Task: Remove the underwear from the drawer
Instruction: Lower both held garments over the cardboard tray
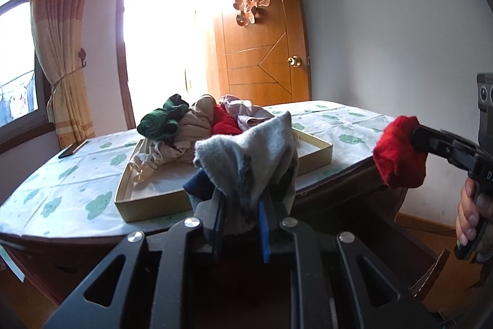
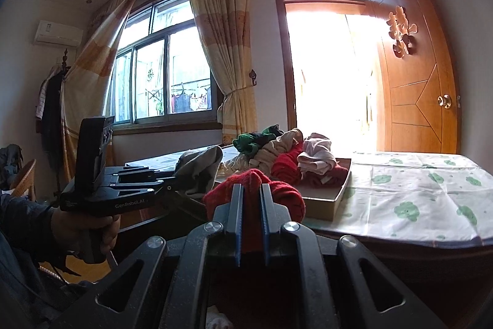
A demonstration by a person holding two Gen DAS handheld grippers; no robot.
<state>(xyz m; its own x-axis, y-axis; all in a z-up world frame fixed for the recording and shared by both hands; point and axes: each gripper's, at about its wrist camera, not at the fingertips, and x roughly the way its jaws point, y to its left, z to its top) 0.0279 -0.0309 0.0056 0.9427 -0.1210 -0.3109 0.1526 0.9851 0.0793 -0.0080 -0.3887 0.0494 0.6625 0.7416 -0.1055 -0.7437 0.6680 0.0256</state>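
Underwear is filling both sets of tongs at once: the left gripper (image 1: 240, 202) is clamping its blue pads tight on a grey garment (image 1: 246, 156), whose loose cloth is bunching up above the fingers, while the right gripper (image 2: 251, 199) is pinching a red garment (image 2: 255, 190) between closed jaws, a ridge of red fabric poking up through the narrow gap. Both pieces are hanging in the air in front of the table's (image 1: 61, 174) near edge, clear of its top. A person's hand (image 1: 471, 215) is gripping the right tool's handle; the other hand (image 2: 83, 227), in a dark sleeve, is holding the left one. Just behind the tongs, a shallow cardboard box (image 1: 148, 205) is sitting on the cloud-patterned tablecloth (image 2: 416, 190), holding a heap of more clothing (image 1: 197, 125) in green, beige, red and pale pink. Beyond, sunlight is flooding through an open wooden door (image 1: 265, 36) beside tied-back curtains (image 2: 228, 51).
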